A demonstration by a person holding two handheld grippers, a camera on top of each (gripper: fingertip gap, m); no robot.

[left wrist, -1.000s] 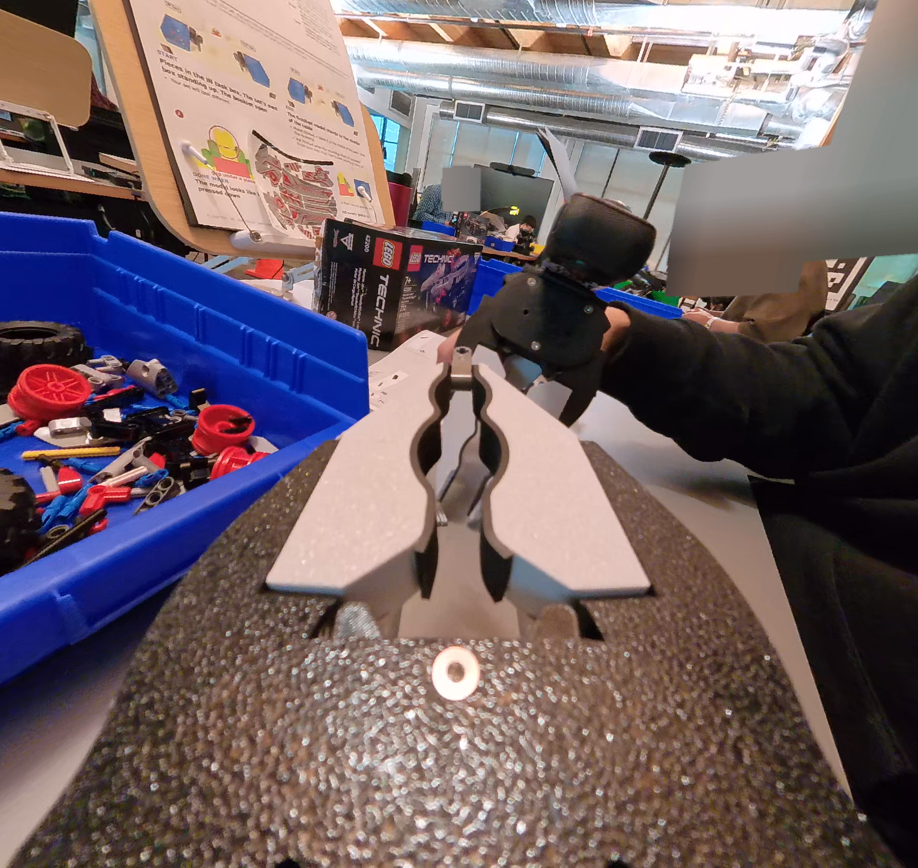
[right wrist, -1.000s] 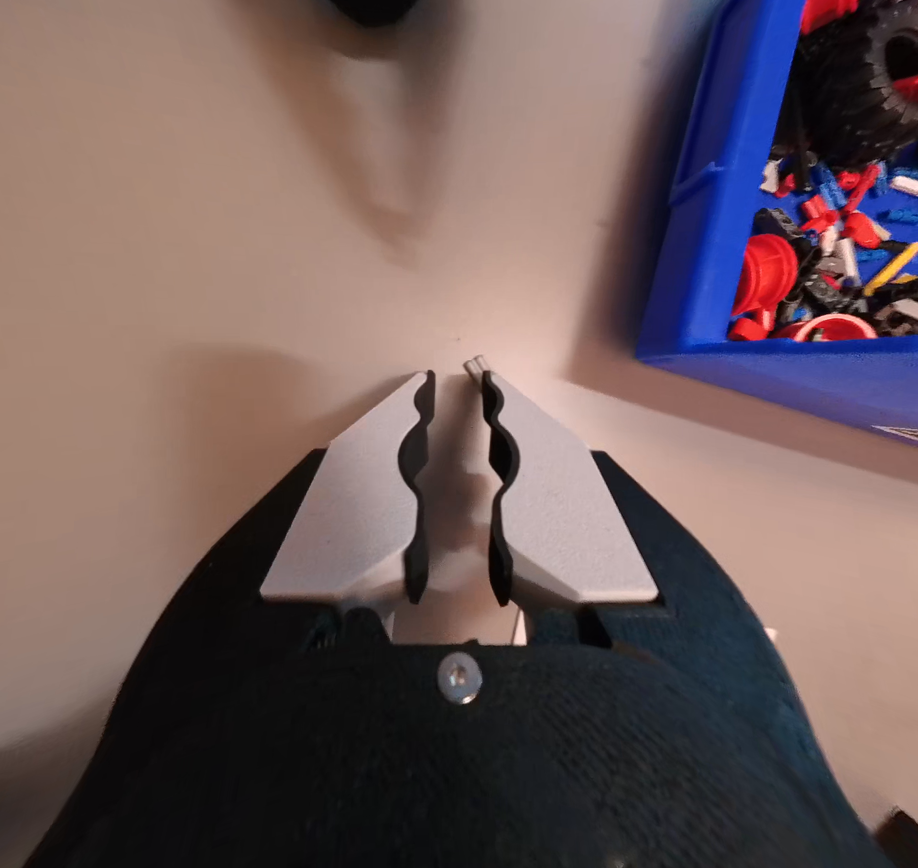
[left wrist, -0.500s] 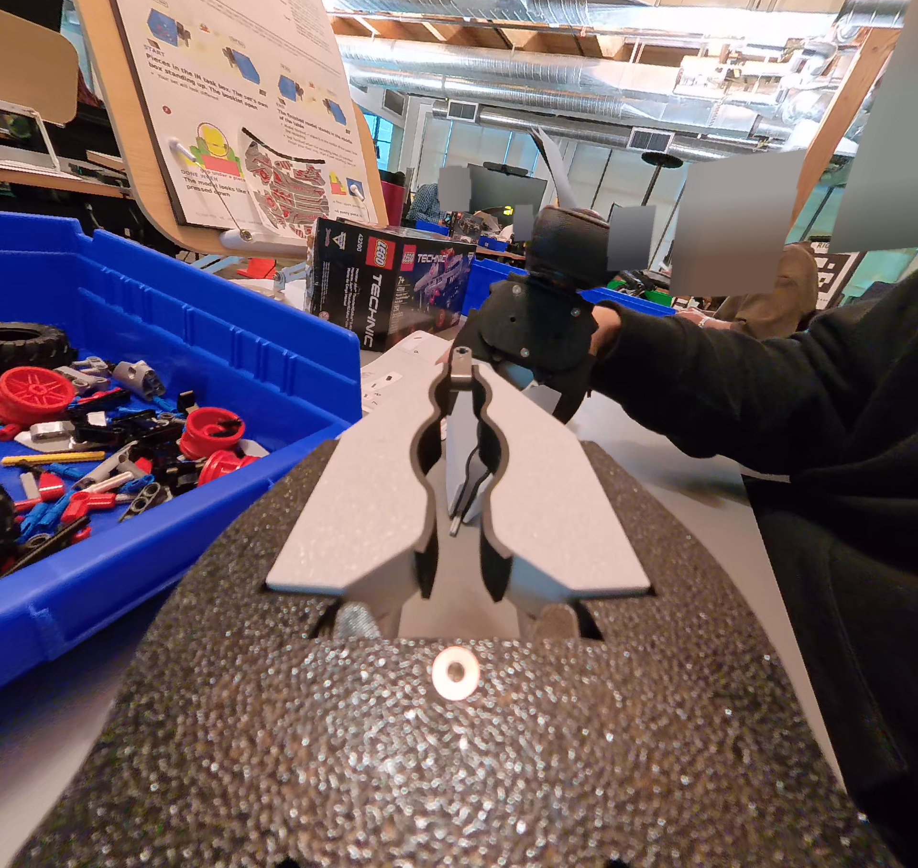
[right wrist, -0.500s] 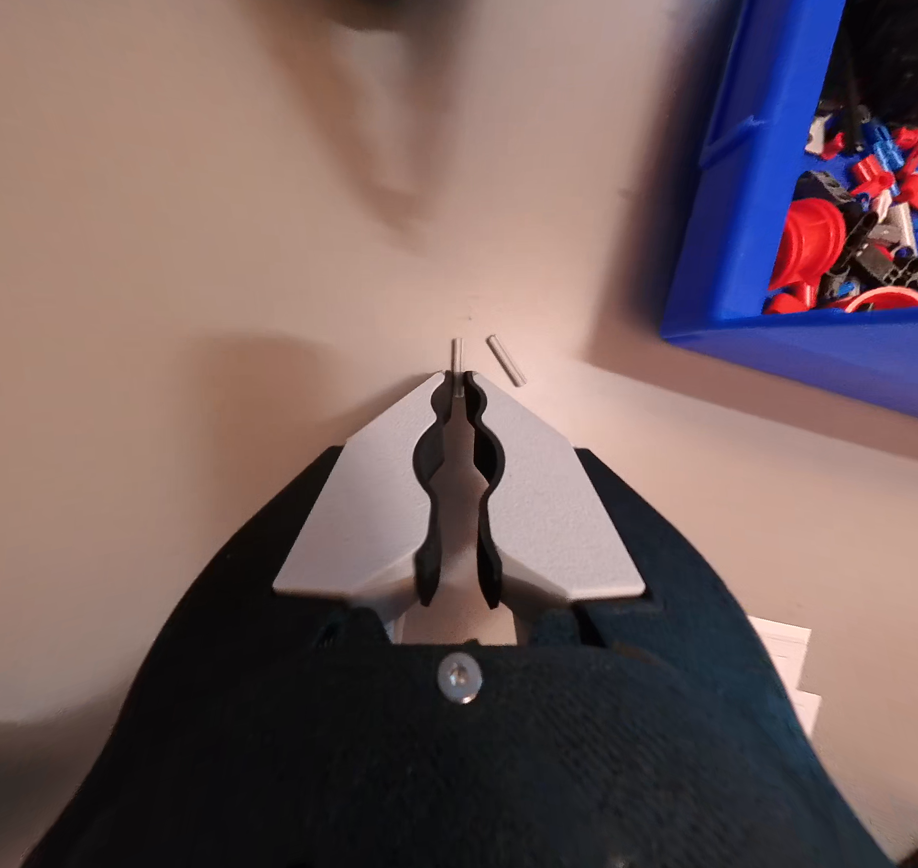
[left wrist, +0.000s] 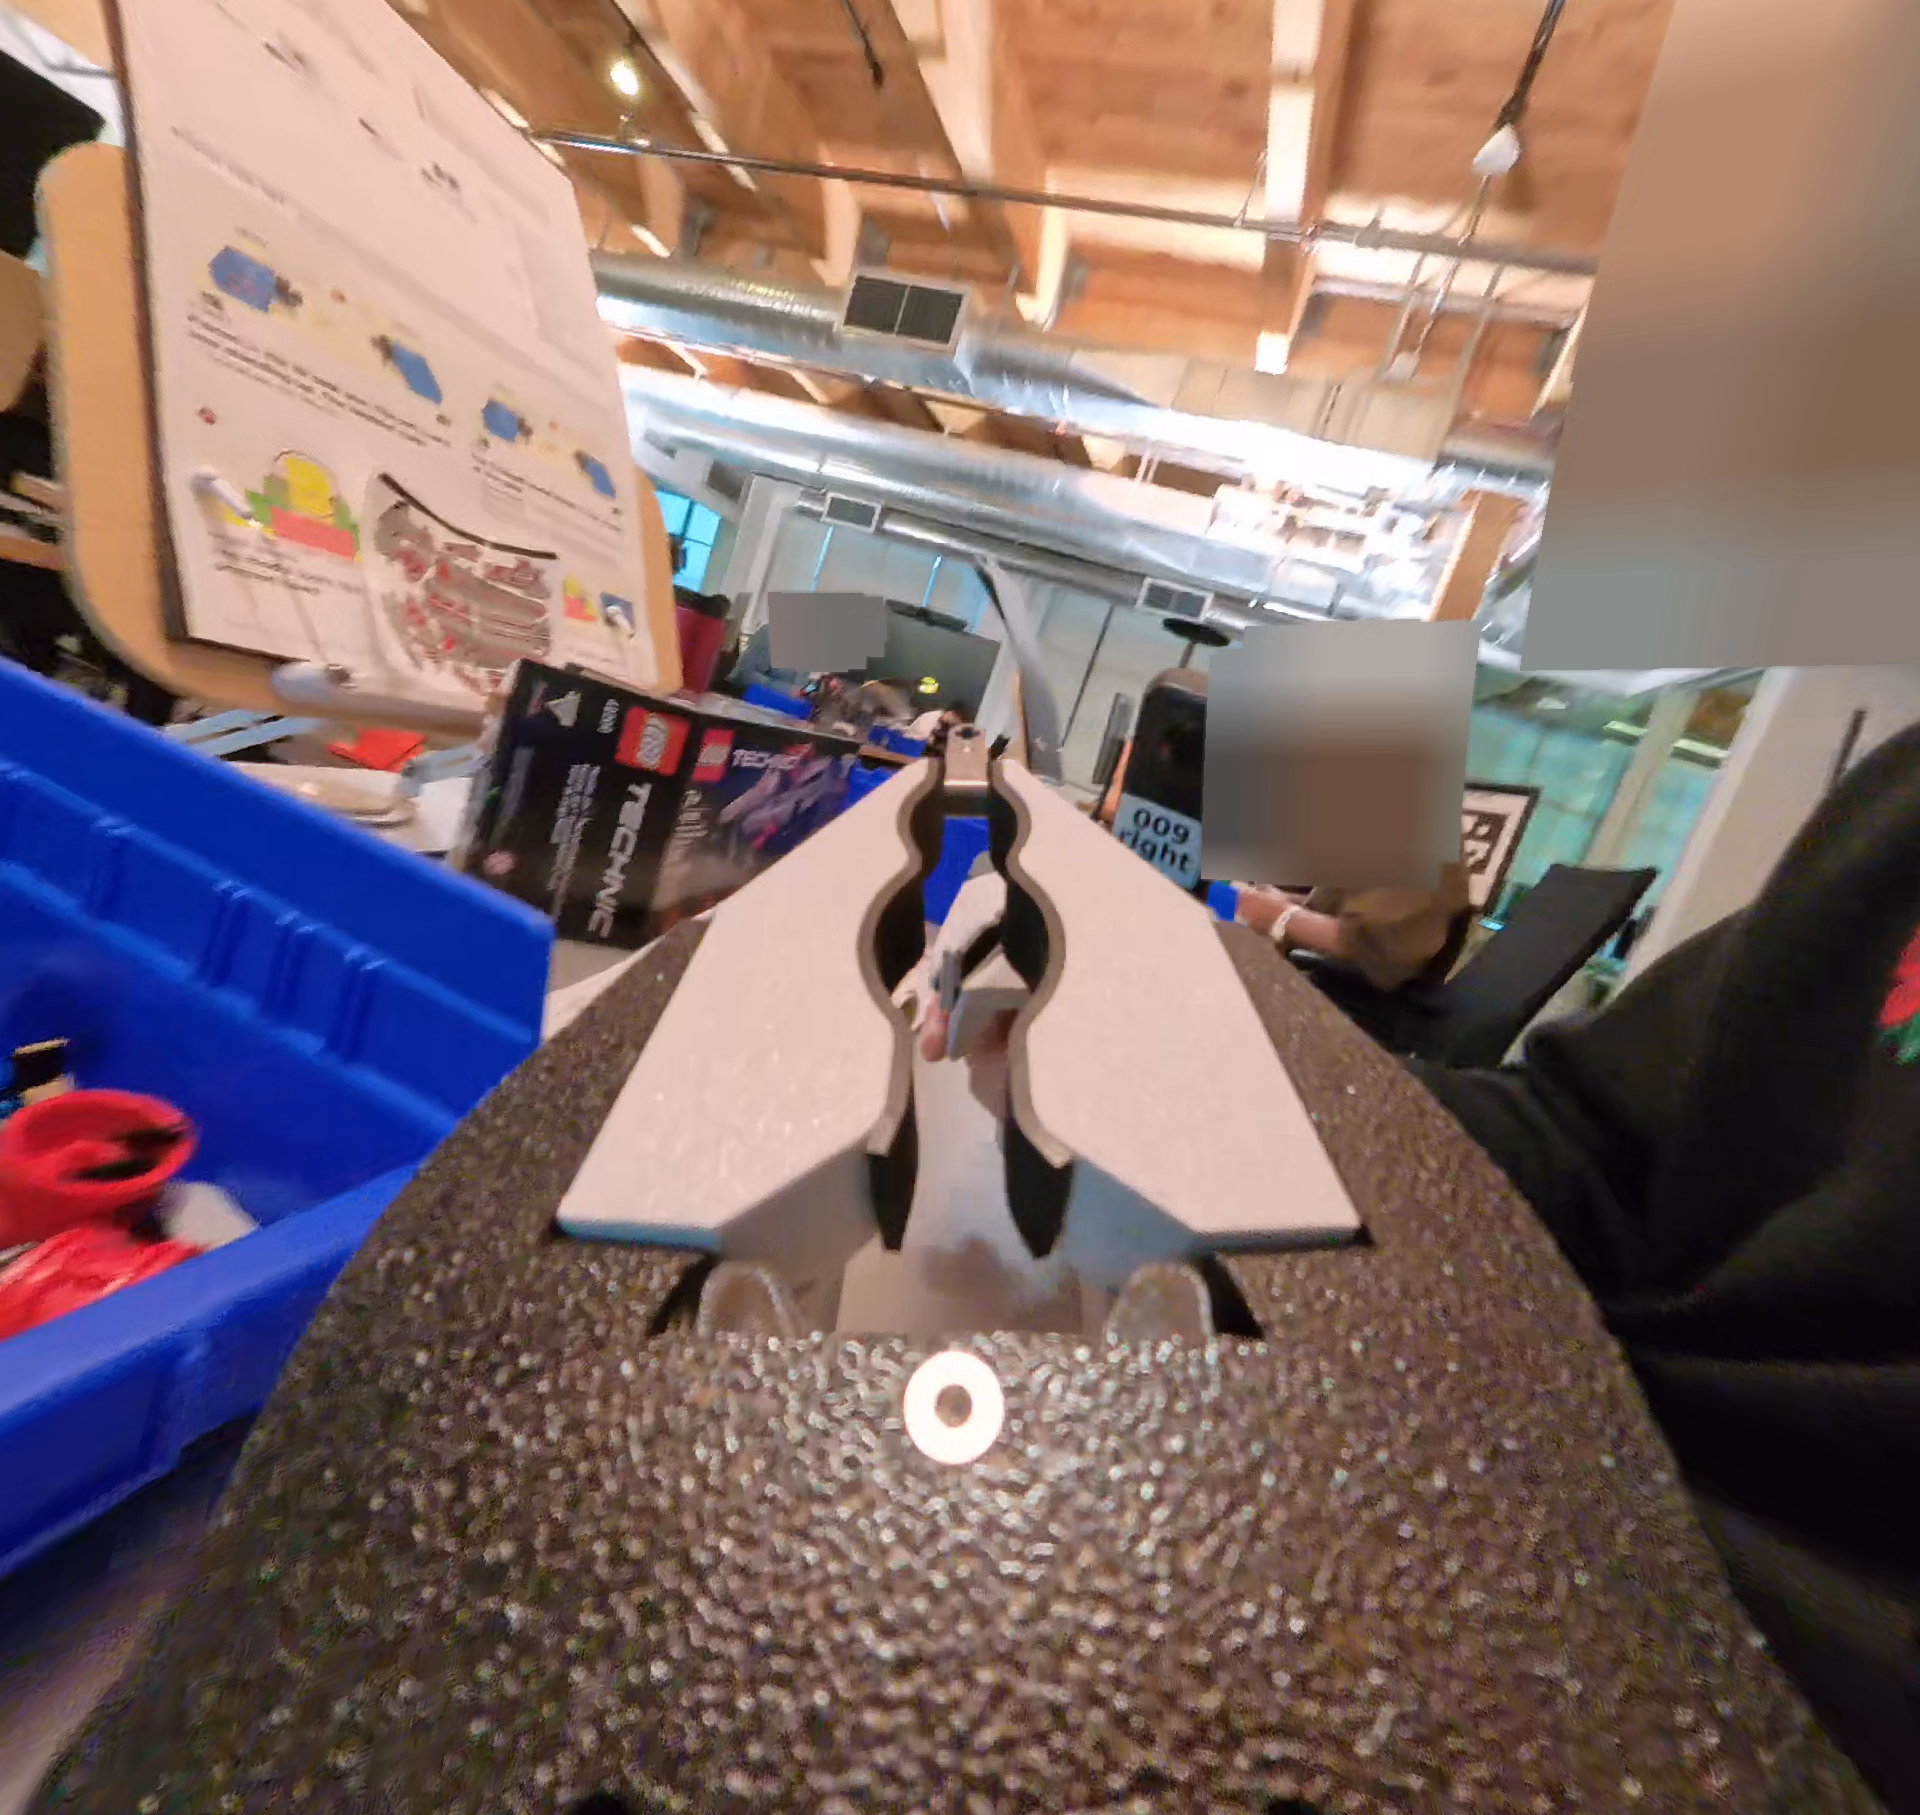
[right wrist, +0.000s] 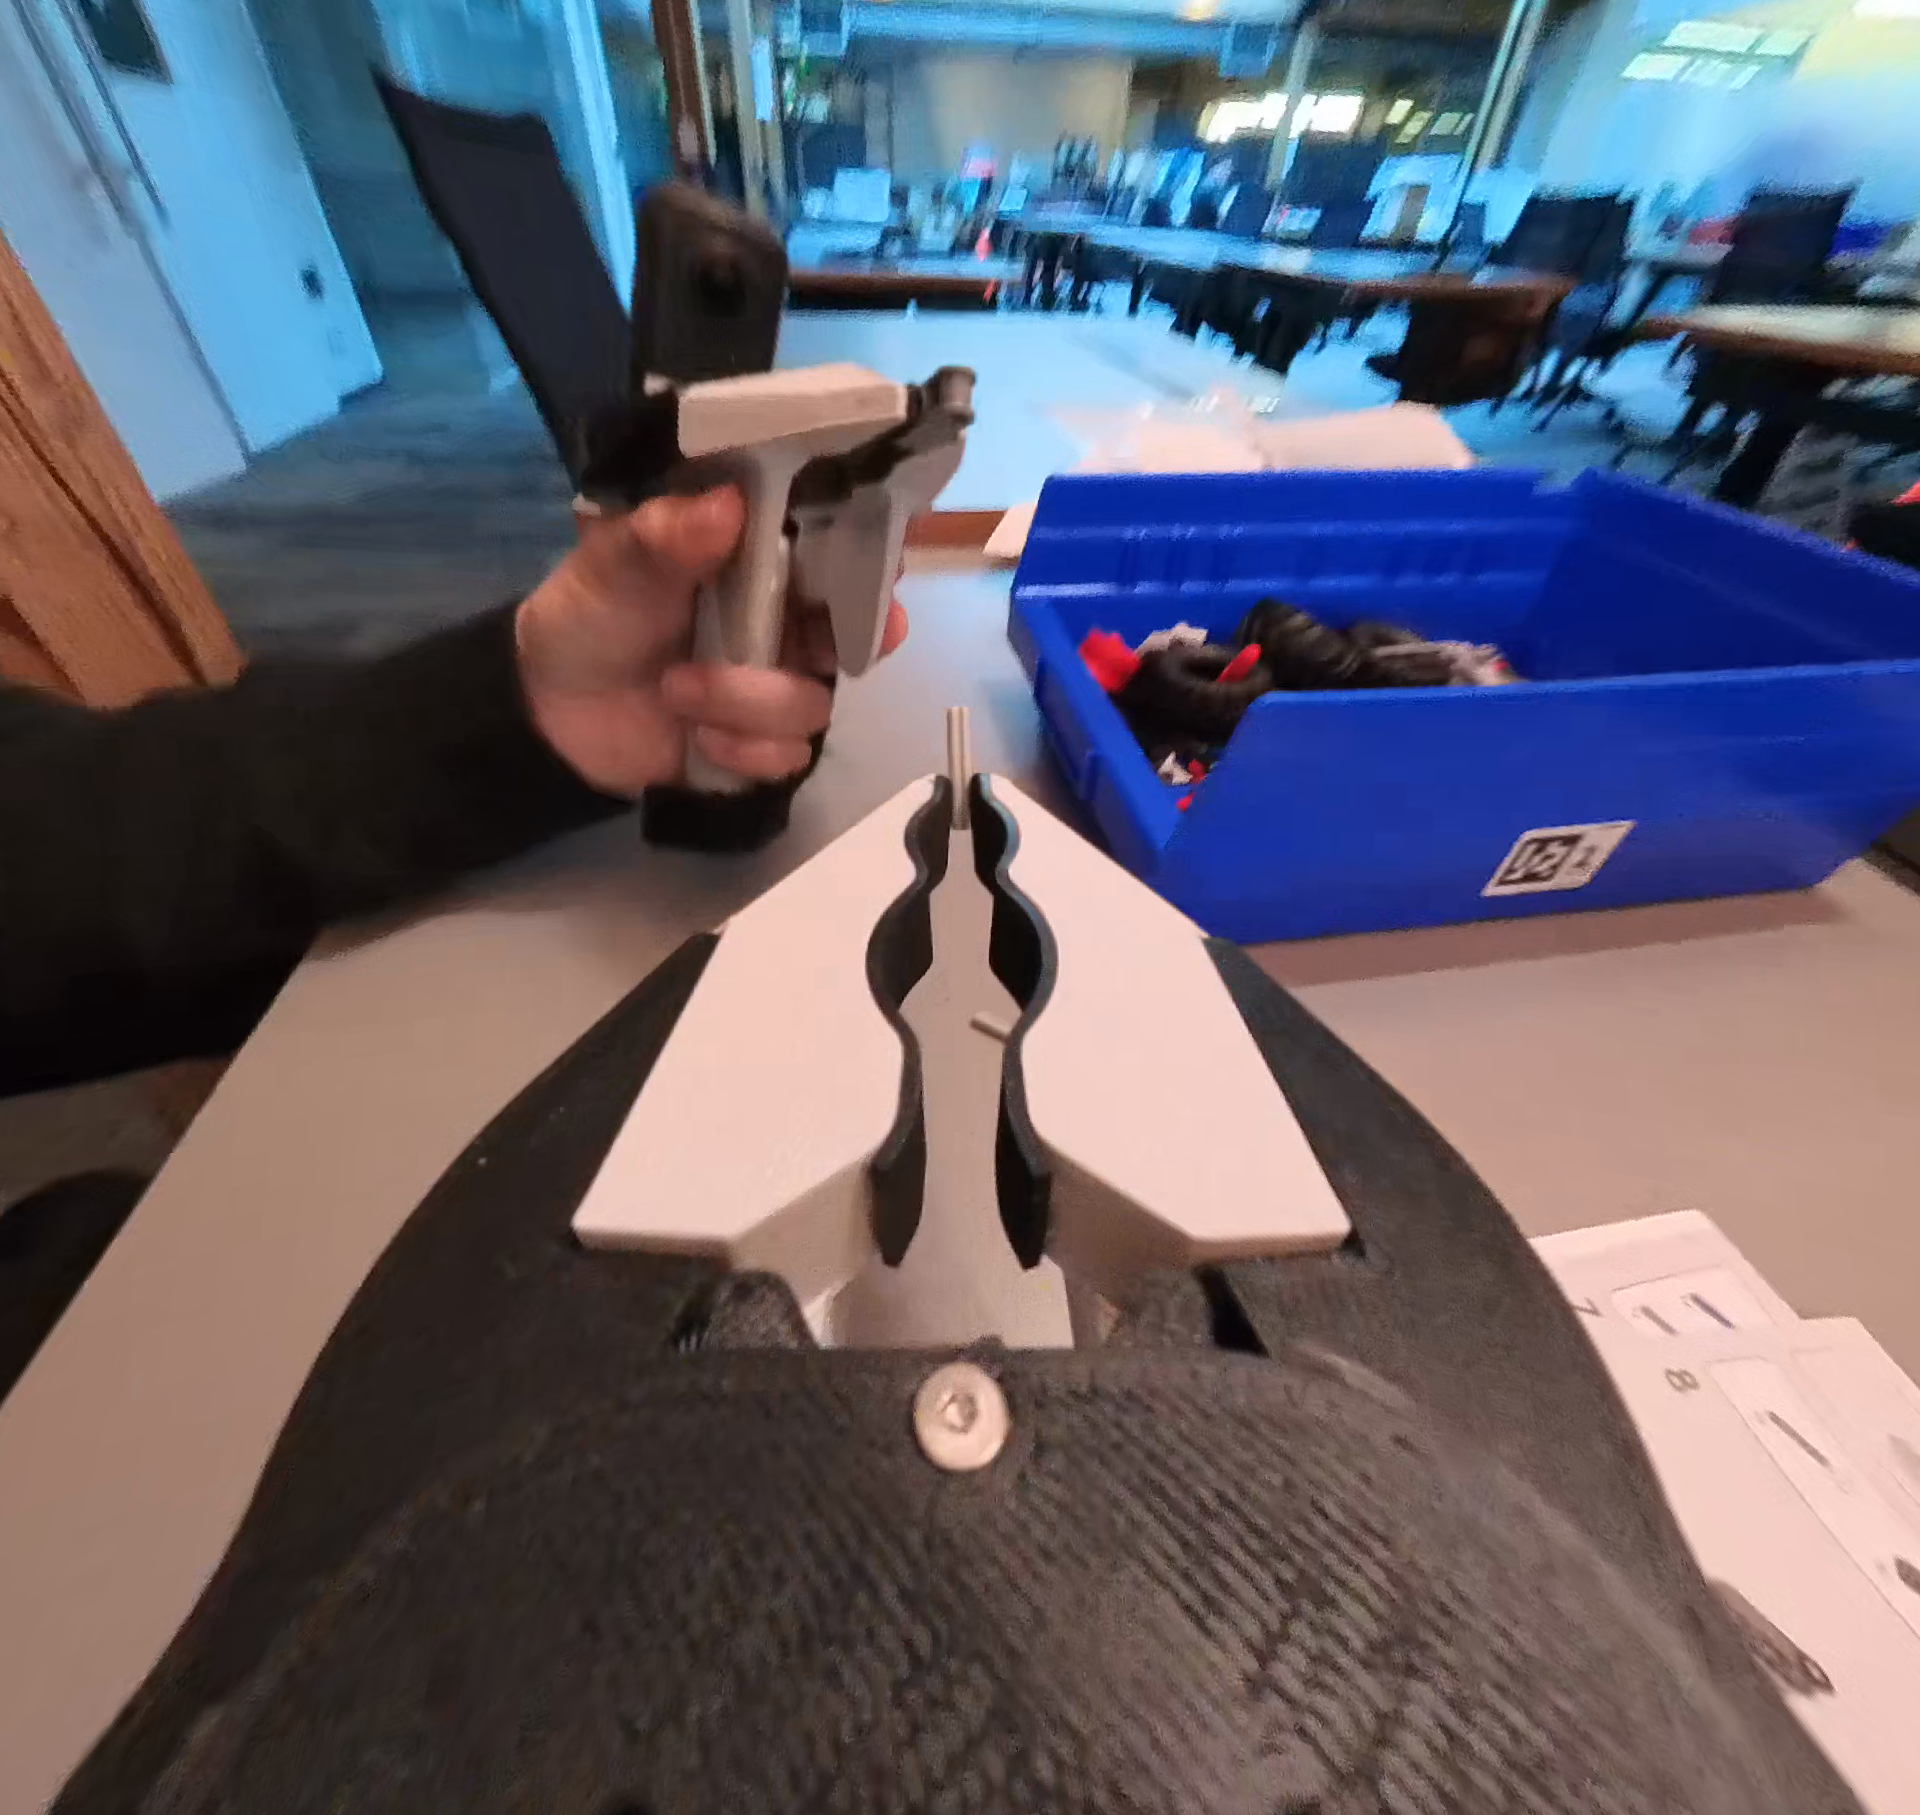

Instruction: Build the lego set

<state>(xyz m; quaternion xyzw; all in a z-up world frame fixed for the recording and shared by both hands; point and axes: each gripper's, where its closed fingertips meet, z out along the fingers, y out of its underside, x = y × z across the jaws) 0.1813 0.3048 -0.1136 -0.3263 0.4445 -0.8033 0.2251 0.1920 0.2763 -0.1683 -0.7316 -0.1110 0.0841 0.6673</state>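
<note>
My left gripper [left wrist: 964, 791] is shut on a small grey lego piece [left wrist: 964, 763] at its tips and held up in the air. It also shows in the right wrist view [right wrist: 948, 401], gripped by a hand [right wrist: 665, 653], left of the blue bin. My right gripper [right wrist: 961, 801] is shut on a thin grey axle pin [right wrist: 958, 755] that sticks straight out past the tips, above the table. A second short grey pin [right wrist: 995, 1025] lies on the table below, seen through the finger gap.
A blue bin [right wrist: 1455, 789] of red, black and grey lego parts stands right of the grippers and shows at left in the left wrist view [left wrist: 260, 944]. A lego box [left wrist: 644, 809] and an instruction sheet [left wrist: 343, 331] stand behind. Paper sheets [right wrist: 1766, 1402] lie at the near right.
My right gripper shut on one of the two pins on the table, lifted it and swung from facing down to facing forward. My left gripper tilted upward, still holding its piece.
</note>
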